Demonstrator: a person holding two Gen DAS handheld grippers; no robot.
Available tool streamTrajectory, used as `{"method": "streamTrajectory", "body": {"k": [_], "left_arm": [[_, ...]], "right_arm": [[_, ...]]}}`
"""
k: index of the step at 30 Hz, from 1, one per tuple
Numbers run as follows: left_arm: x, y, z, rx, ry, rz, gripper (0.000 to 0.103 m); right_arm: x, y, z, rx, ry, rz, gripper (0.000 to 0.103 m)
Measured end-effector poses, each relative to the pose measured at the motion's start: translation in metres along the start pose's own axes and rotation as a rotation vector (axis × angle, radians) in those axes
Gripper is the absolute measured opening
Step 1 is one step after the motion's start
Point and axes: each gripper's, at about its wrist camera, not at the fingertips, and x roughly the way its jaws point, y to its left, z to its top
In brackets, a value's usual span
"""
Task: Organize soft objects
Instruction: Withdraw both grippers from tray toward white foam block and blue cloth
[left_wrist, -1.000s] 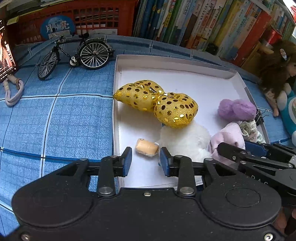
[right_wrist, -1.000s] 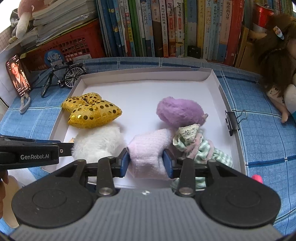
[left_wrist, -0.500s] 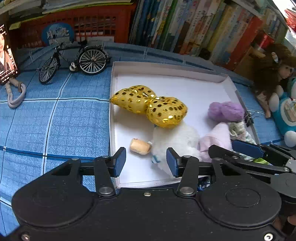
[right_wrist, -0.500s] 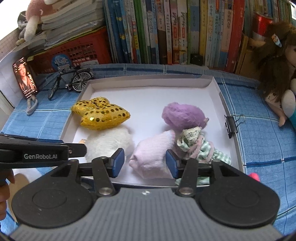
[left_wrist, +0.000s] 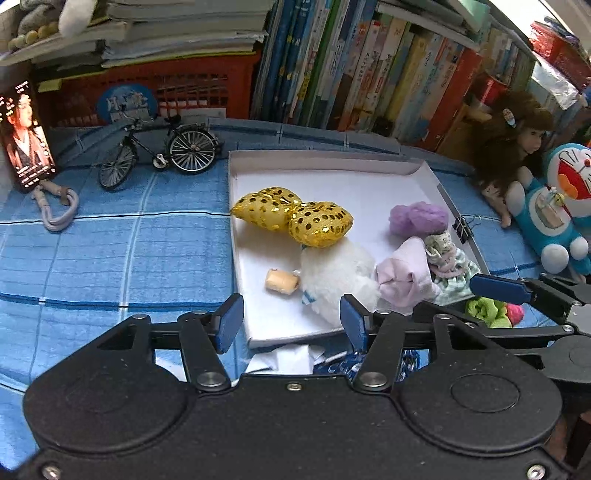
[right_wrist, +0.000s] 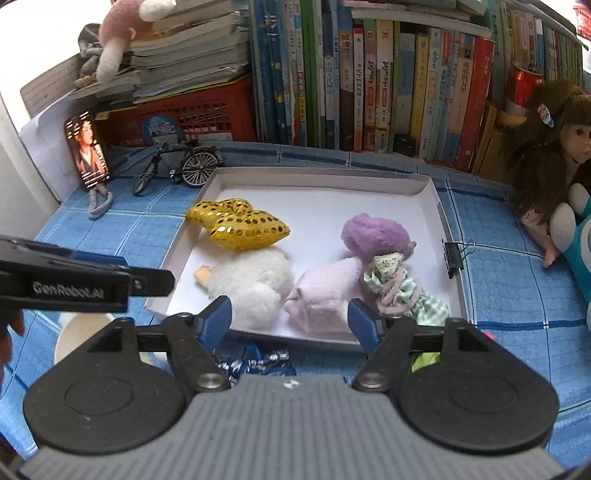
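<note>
A white shallow box (left_wrist: 332, 162) (right_wrist: 325, 177) on the blue checked cloth holds soft things: a gold sequin bow (left_wrist: 295, 218) (right_wrist: 240, 225), a white plush (left_wrist: 336, 273) (right_wrist: 251, 284), a pale pink cloth (left_wrist: 404, 273) (right_wrist: 325, 291), a purple fluffy ball (left_wrist: 419, 218) (right_wrist: 375, 232), a green checked rag doll (left_wrist: 448, 258) (right_wrist: 402, 291) and a small tan piece (left_wrist: 281, 281). My left gripper (left_wrist: 291, 323) is open and empty before the box's near edge. My right gripper (right_wrist: 290, 319) is open and empty, just short of the pink cloth.
Books and a red basket line the back. A toy bicycle (left_wrist: 159, 147), a phone (left_wrist: 26, 136) and a grey loop (left_wrist: 55, 206) lie left. Dolls (left_wrist: 517, 147) sit right. A binder clip (right_wrist: 454, 254) grips the box's right wall. Green-pink cloth (left_wrist: 493, 312) and blue wrappers (right_wrist: 255, 363) lie near.
Both grippers opened wide and drew back from the box. The right gripper let go of the pink cloth, which lies in the box. The left gripper backed away from the tan piece.
</note>
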Motion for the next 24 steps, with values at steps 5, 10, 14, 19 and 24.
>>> {"method": "streamTrajectory", "body": {"k": [5, 10, 14, 19, 24], "left_arm": [[-0.018, 0.015, -0.011, 0.014, -0.019, 0.009, 0.059], [-0.027, 0.037, -0.021, -0.010, -0.028, 0.026, 0.060], [-0.033, 0.058, -0.028, -0.027, -0.041, 0.038, 0.060], [-0.044, 0.082, -0.034, -0.052, -0.070, 0.042, 0.063], [-0.052, 0.097, -0.047, -0.041, -0.089, 0.047, 0.065]], "right_arm": [[-0.010, 0.006, -0.007, -0.042, 0.003, -0.002, 0.086], [-0.011, 0.011, -0.013, -0.055, 0.011, 0.006, 0.088], [-0.006, 0.013, -0.016, -0.055, 0.028, 0.003, 0.088], [0.002, 0.013, -0.019, -0.063, 0.059, 0.008, 0.090], [0.006, 0.020, -0.022, -0.107, 0.064, -0.004, 0.092]]}}
